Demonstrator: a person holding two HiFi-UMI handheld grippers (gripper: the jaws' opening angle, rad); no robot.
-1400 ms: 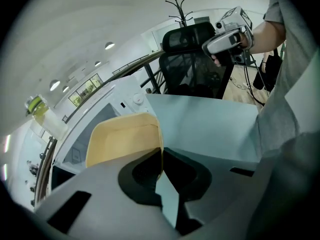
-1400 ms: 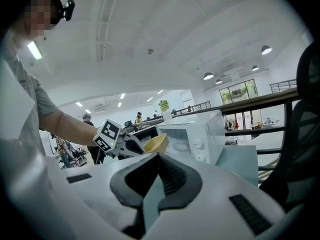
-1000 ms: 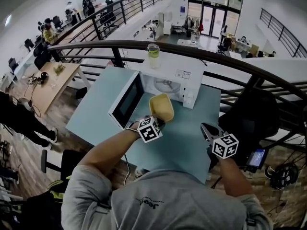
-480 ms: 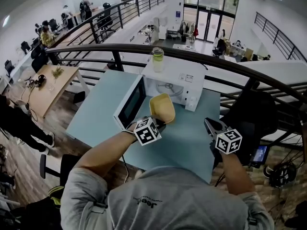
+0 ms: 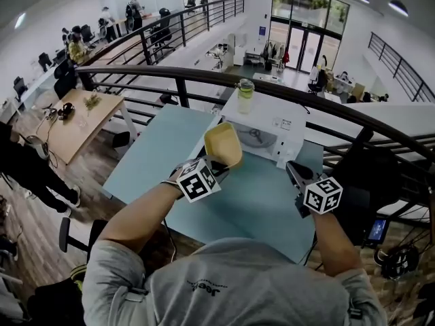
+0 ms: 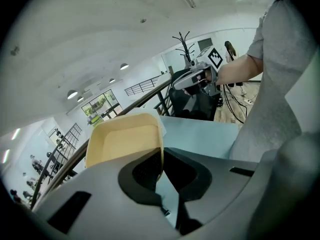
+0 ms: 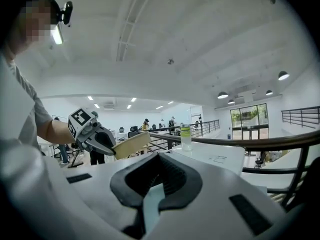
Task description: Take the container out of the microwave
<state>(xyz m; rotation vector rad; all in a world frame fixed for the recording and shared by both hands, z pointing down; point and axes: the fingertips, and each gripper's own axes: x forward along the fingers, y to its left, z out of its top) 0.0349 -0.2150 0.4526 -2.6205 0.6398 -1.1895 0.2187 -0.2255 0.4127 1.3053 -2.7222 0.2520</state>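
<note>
My left gripper (image 5: 216,168) is clamped on the near rim of the yellow container (image 5: 223,145), which hangs tilted above the table (image 5: 251,206), outside the microwave (image 5: 275,133). It looks like light, thin, probably bendy plastic, so the stiffer rim suits the pinch. My right gripper (image 5: 294,173) is closed and empty.

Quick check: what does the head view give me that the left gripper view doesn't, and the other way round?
Head view only: the microwave and the bottle on top of it. Left gripper view only: how the left hand-held gripper pinches the yellow container by its wall. Both: that container, the right hand-held gripper, the blue table.
</note>
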